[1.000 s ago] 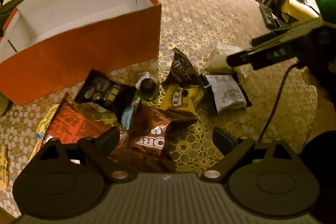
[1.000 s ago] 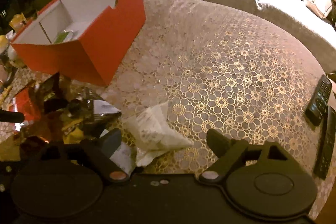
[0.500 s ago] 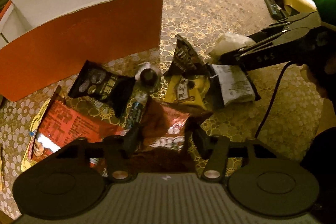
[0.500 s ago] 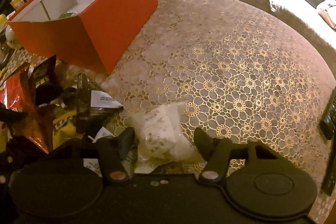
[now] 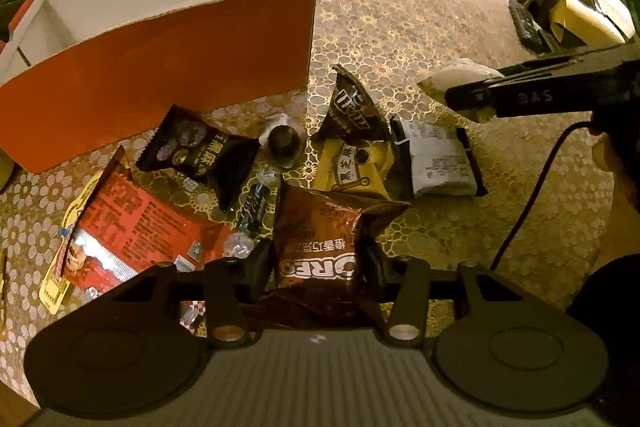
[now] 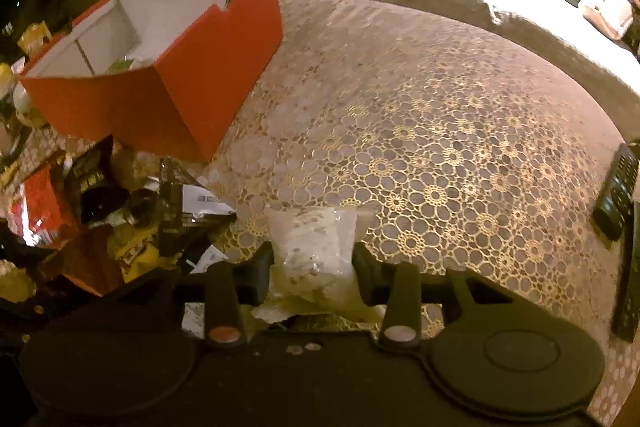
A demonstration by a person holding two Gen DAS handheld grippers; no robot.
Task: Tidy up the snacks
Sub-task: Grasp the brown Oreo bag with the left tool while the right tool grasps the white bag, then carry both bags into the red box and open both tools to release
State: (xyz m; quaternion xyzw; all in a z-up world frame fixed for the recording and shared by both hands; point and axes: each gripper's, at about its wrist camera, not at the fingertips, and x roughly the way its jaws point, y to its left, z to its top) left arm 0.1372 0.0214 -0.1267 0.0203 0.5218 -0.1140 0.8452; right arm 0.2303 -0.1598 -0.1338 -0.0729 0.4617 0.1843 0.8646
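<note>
Both pairs of tongs, wide apart a second ago, now close inward: the left gripper (image 5: 318, 261) pinches the brown Oreo bag (image 5: 320, 239), the right gripper (image 6: 314, 273) squeezes the clear white packet (image 6: 312, 243), and each pack sits pressed between its pads.

Both packs lie on the lace tablecloth (image 6: 440, 131), at about 4 o'clock from the orange box (image 5: 160, 67). To do this step well, let the jaws finish closing before lifting (crinkly film probably slips), then raise each pack clear of its neighbours so nothing drags along.

Only the left wrist view shows the rest of the heap: black sesame bag (image 5: 200, 155), yellow pack (image 5: 352, 167), red pack (image 5: 132, 227). Only the right wrist view looks into the box, where something green already lies, and shows the remotes (image 6: 616, 191) at 3 o'clock.
</note>
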